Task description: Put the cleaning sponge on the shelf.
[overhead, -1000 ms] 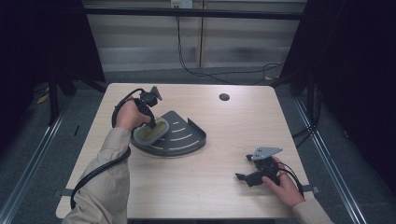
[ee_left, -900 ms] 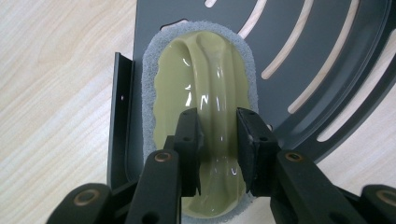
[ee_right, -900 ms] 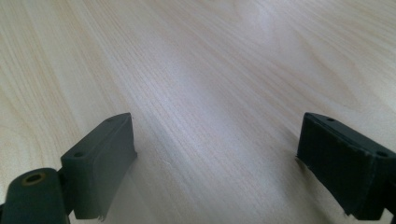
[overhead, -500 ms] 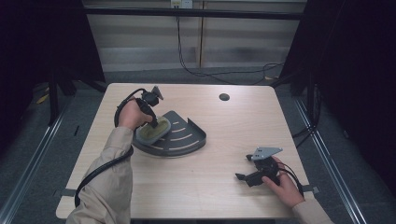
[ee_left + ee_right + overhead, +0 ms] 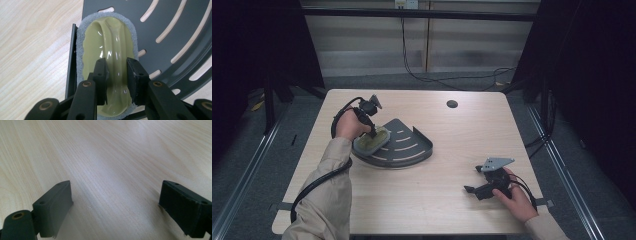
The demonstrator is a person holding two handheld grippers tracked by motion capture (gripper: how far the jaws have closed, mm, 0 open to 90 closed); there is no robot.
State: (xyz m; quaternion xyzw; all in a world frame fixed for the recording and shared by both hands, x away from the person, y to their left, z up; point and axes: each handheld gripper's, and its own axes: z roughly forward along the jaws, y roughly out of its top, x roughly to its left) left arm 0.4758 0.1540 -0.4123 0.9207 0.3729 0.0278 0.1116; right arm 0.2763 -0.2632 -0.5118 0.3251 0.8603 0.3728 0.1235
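Observation:
A dark grey quarter-round slotted rack lies on the table left of centre. On its left edge rests an oval scrubber with a grey sponge base and a glossy olive-green handle ridge. My left gripper comes down on it from above; in the left gripper view its two black jaws are shut on the green ridge. My right gripper rests low near the table's front right, held by a hand. In the right gripper view its jaws stand wide open over bare wood.
A small dark round hole sits in the table near the back edge. Black cables trail on the floor behind the table. Dark frame posts stand at both sides.
The left hand has shifted slightly toward the right and up with the scrubber, which sits a little farther onto the rack's left edge. The right gripper has stayed still.

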